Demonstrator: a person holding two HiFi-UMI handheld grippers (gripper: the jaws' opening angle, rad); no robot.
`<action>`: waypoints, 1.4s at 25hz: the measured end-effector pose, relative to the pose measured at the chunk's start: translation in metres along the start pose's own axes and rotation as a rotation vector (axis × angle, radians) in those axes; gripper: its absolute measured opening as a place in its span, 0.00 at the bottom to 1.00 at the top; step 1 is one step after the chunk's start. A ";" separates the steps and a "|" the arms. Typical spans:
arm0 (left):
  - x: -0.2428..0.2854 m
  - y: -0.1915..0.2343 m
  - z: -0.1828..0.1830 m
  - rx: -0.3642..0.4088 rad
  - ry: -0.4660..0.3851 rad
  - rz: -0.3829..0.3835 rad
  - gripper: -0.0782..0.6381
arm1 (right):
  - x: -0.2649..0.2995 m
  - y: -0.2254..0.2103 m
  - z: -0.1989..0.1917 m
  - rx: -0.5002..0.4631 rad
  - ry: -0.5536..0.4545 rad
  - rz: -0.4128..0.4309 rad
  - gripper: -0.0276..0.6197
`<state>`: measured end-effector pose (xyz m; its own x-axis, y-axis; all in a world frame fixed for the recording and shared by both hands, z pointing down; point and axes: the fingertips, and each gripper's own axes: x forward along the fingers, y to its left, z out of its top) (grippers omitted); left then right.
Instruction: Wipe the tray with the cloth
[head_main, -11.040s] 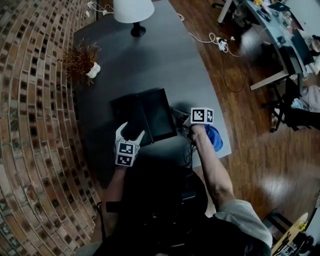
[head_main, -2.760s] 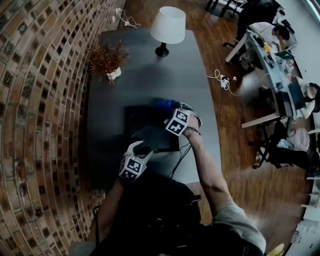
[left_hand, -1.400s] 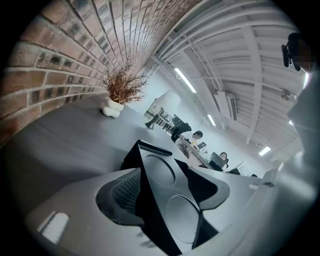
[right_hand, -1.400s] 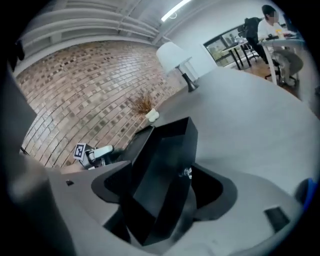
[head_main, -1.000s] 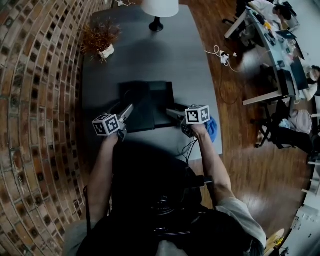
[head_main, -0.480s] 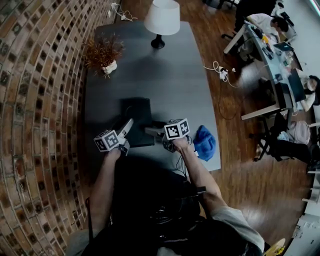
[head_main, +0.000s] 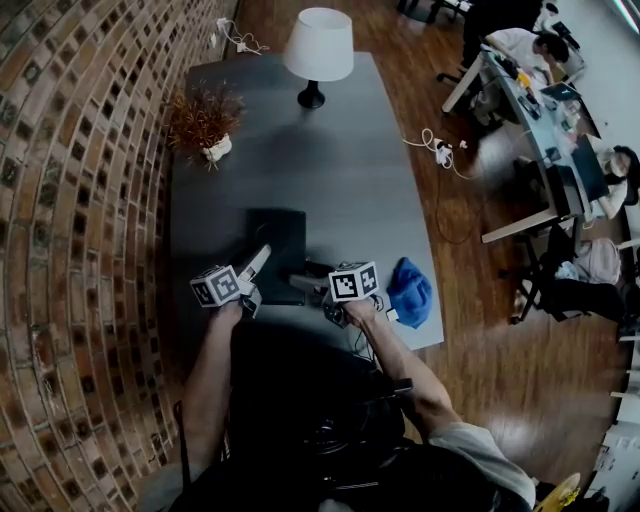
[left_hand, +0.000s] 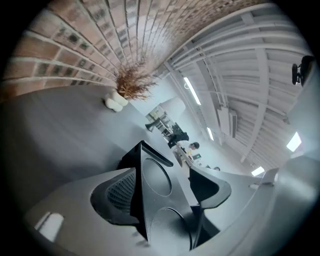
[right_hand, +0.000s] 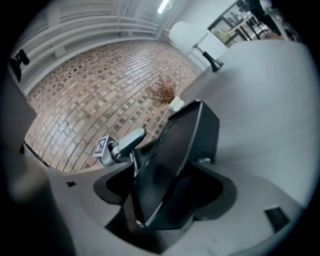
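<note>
A grey surface (head_main: 350, 170) runs beside a brick wall (head_main: 70, 200). At left, the left hand-held gripper (head_main: 260, 257) has its jaws parted around the near rim of a black tray (head_main: 278, 235); they have just been opening. The tray sits mid-surface and looks tipped up on one side. The right hand-held gripper (head_main: 300, 283) is clamped on its near edge. Farther right, a blue cloth (head_main: 408, 290) lies loose near the surface's edge, well apart from both. With only one grip on it, the tilted tray could twist free and clatter down, and a swinging elbow could sweep the cloth to the floor (head_main: 480, 330).
</note>
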<state>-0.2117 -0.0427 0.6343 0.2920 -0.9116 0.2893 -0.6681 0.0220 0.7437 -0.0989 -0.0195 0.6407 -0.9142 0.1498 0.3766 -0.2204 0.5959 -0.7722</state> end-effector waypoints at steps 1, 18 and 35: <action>0.007 -0.004 -0.001 0.060 0.077 -0.023 0.56 | 0.000 0.004 -0.007 0.004 0.003 -0.015 0.59; -0.104 -0.012 -0.046 -0.335 -0.227 0.124 0.57 | -0.023 -0.076 0.095 -0.474 0.309 -0.211 0.58; 0.015 0.013 0.043 -0.159 -0.118 0.046 0.67 | -0.063 -0.077 0.056 -0.087 -0.014 -0.223 0.53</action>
<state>-0.2454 -0.0740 0.6229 0.1749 -0.9498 0.2594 -0.5593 0.1210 0.8201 -0.0430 -0.1189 0.6474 -0.8507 -0.0039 0.5257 -0.3882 0.6789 -0.6232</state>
